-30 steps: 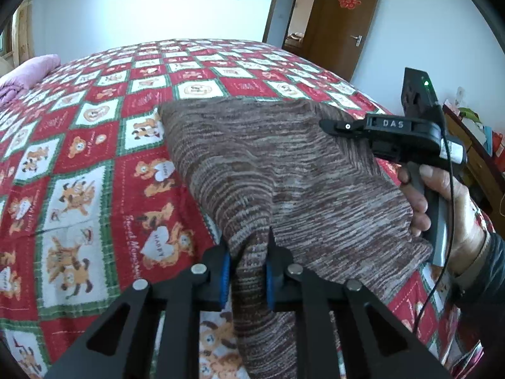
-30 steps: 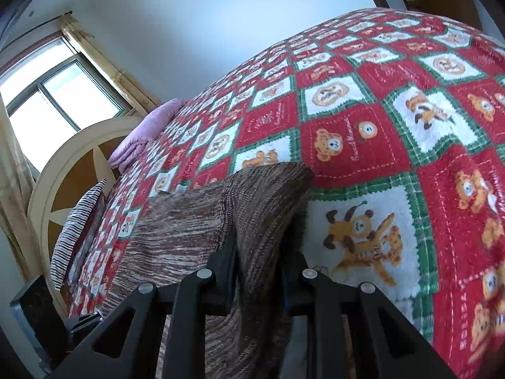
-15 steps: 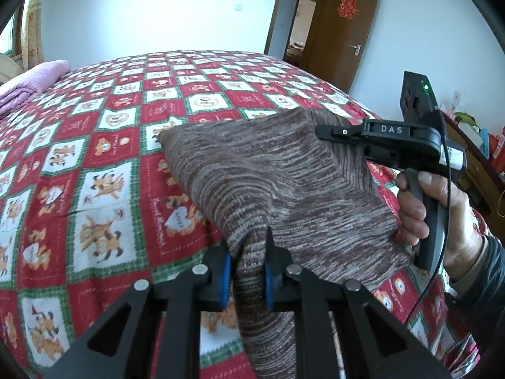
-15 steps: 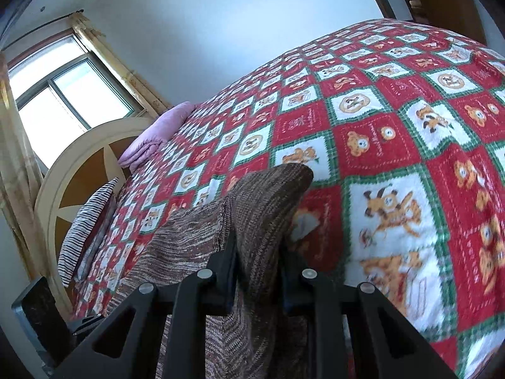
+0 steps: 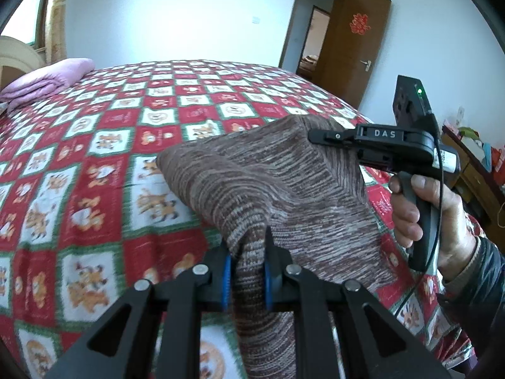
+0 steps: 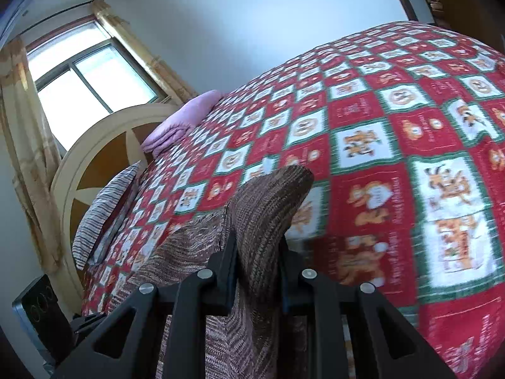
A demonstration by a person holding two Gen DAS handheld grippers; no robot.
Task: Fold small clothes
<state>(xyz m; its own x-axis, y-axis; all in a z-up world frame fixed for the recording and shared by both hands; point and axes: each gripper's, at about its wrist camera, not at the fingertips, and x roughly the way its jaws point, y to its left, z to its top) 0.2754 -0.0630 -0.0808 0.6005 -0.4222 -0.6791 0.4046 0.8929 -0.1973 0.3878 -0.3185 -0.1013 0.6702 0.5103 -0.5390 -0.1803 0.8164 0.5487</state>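
Left wrist view: the left gripper (image 5: 247, 268) is clenched on a bunched edge of the brown striped knit garment (image 5: 277, 189), the cloth squeezed between its blue-lined pads (image 5: 226, 279) and hanging down below them. The garment is lifted above the red, white and green bear-print bedspread (image 5: 94, 170) near the bed's near edge, spreading rightward to the right gripper (image 5: 315, 135), a black tool marked "DAS" whose tip meets the cloth's upper right corner. A hand (image 5: 423, 214) wraps its handle, a dark sleeve (image 5: 483, 278) behind it. A folded pink blanket (image 5: 47, 79) lies at the bed's far left corner; a brown door (image 5: 359, 50) stands open in the far wall.

Right wrist view: the right gripper (image 6: 257, 268) is clamped on a rolled fold of the same garment (image 6: 268, 208), which rises above the fingers and drapes left and down. Beyond lie the bedspread (image 6: 394, 132), a striped pillow (image 6: 101, 208), a round headboard (image 6: 94, 145) and a window (image 6: 88, 82)
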